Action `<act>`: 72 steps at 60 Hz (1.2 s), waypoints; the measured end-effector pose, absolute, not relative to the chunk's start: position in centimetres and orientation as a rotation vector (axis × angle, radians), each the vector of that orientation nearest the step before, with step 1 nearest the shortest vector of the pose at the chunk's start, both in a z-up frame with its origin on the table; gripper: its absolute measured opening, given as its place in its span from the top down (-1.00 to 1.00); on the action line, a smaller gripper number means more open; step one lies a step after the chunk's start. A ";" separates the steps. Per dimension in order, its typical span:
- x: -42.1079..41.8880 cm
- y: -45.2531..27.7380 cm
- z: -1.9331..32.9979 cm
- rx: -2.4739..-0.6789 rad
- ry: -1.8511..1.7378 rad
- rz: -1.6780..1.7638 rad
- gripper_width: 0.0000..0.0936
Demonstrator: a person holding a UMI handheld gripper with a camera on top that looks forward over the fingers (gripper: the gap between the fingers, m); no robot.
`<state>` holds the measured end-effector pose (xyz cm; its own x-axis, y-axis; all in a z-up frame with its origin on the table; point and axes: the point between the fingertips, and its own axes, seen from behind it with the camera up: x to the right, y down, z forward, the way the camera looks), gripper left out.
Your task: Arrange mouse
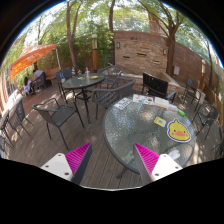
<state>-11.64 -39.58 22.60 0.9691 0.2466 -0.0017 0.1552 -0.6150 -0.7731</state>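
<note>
A round glass table (128, 128) stands on a wooden deck, ahead of my fingers and to the right. On its right part lies a yellow duck-shaped flat item (180, 130) with a small pale item (160, 121) beside it. I cannot make out a mouse for certain. My gripper (112, 154) is open and empty, and its magenta pads (76, 158) stand wide apart above the deck, short of the table's near rim.
White sheets (143, 100) and a black upright object (155, 85) sit at the table's far side. Metal chairs (55, 110) and a second round table (82, 80) stand to the left. A brick wall (140, 50) lies beyond.
</note>
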 end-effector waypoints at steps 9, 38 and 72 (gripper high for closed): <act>-8.8 -41.2 18.8 -2.294 -0.248 0.160 -0.82; 14.3 -37.2 2.6 -2.336 -0.077 0.010 -0.83; 20.2 -26.2 -1.7 -2.338 -0.042 0.049 -0.61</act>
